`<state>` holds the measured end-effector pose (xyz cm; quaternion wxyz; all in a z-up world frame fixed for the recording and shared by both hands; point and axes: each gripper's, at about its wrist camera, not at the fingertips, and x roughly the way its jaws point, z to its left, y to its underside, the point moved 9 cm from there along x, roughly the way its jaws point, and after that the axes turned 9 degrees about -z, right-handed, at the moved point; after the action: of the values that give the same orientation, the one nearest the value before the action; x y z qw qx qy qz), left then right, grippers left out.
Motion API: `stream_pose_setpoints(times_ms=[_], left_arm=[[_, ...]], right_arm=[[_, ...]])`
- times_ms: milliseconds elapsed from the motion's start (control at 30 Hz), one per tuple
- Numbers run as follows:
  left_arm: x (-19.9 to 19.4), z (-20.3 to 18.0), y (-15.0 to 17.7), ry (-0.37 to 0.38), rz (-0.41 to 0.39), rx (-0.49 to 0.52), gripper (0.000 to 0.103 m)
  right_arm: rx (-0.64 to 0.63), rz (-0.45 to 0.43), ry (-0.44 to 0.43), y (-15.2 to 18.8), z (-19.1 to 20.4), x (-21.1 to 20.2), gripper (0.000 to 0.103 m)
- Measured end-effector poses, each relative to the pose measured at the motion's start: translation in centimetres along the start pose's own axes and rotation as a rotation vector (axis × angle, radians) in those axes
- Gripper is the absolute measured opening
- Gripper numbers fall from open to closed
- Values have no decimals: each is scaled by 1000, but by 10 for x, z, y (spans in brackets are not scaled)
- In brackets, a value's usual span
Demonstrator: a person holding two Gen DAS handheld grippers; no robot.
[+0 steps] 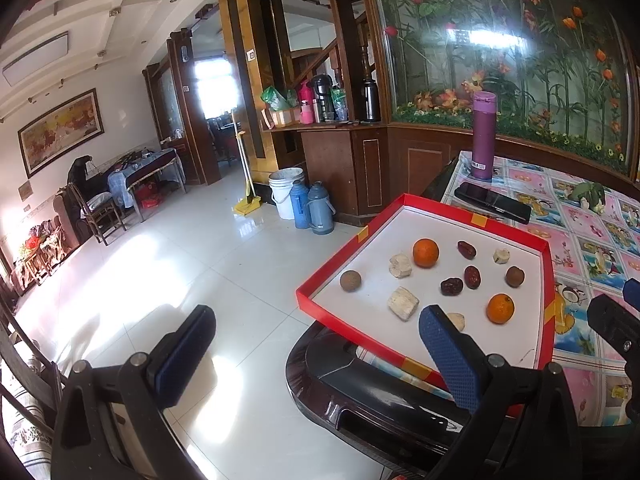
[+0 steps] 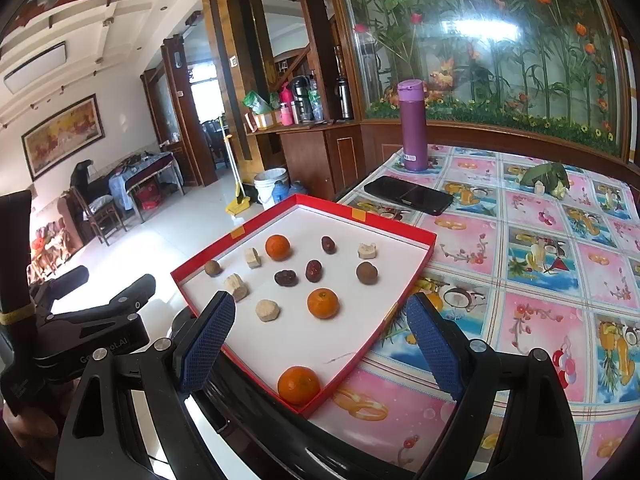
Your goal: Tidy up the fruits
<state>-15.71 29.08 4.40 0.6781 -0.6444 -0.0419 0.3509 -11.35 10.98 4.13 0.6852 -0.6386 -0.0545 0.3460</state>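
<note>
A red-walled tray with a white floor lies at the table's near left corner. In it lie three oranges, three dark red dates, two brown round fruits and several pale chunks. My right gripper hovers open over the tray's near corner, the nearest orange between its fingers but untouched. My left gripper is open and empty at the tray's left edge, its left finger out over the floor. The same tray and two oranges show in the left wrist view.
On the patterned tablecloth behind the tray lie a black phone, a purple flask and a leafy green bundle. The table's dark rim runs below the tray. A white tiled floor lies to the left.
</note>
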Motion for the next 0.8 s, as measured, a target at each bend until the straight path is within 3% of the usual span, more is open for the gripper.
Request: stream_pose_setpoints(times_ms=[800], left_arm=[[26,23,7,-8,23,-40,103]], right_arm=[[-24,10,8,-12,16,18,88]])
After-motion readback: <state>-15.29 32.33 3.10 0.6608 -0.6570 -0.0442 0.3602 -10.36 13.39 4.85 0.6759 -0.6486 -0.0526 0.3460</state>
